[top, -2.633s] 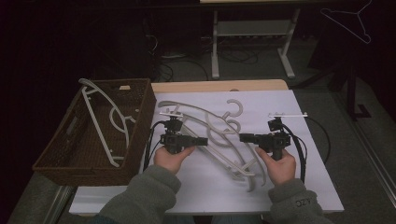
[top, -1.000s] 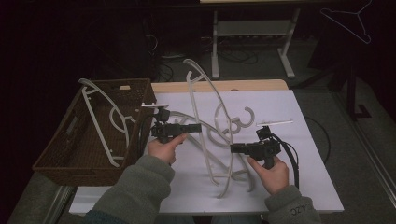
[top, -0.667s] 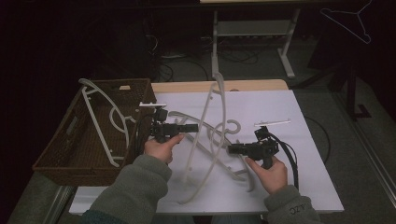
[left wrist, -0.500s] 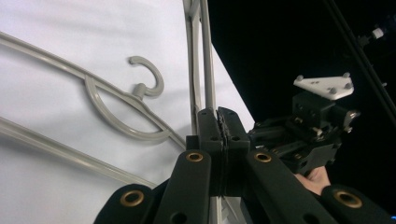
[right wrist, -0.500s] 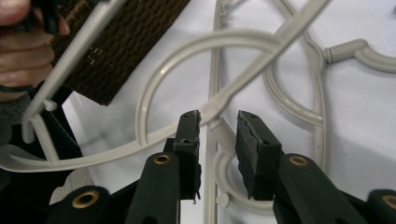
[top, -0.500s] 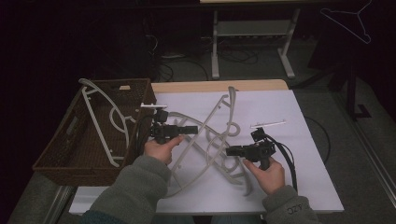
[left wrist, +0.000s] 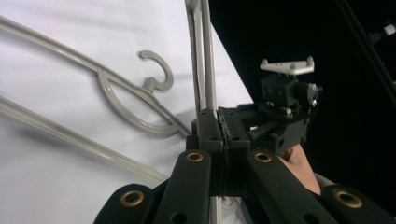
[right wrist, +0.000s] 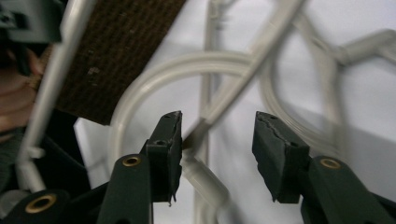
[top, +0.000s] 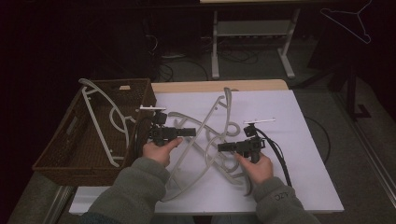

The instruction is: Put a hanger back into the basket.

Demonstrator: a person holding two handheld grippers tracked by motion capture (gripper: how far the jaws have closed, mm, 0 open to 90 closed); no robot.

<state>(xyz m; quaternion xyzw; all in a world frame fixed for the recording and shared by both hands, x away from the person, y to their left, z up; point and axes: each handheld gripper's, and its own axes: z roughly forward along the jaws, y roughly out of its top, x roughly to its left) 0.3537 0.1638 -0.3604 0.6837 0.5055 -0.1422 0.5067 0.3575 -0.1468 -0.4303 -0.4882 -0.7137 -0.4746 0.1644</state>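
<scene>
My left gripper [top: 189, 132] is shut on a pale plastic hanger [top: 211, 116] that leans across the white sheet [top: 299, 140]. In the left gripper view, the jaws [left wrist: 218, 128] pinch its bar [left wrist: 205, 88]. My right gripper [top: 222, 148] is a little to the right, its jaws having just been opening. In the right gripper view, its gripper [right wrist: 217, 135] stands open, with hanger bars [right wrist: 219, 107] between the pads and no grip on them. A second hanger [top: 229, 175] lies flat on the sheet, and its hook [left wrist: 156, 74] shows in the left gripper view.
A brown wicker basket [top: 56, 158] stands at the table's left with a white hanger [top: 100, 121] in it. A cable [top: 280, 163] trails from the right gripper. Behind the table are a metal stand [top: 252, 42] and a hanging wire hanger [top: 350, 21].
The raised hanger has tipped down from upright toward the sheet. The right gripper's jaws have opened off it, and that hand has moved left and lower. The left hand has stayed put.
</scene>
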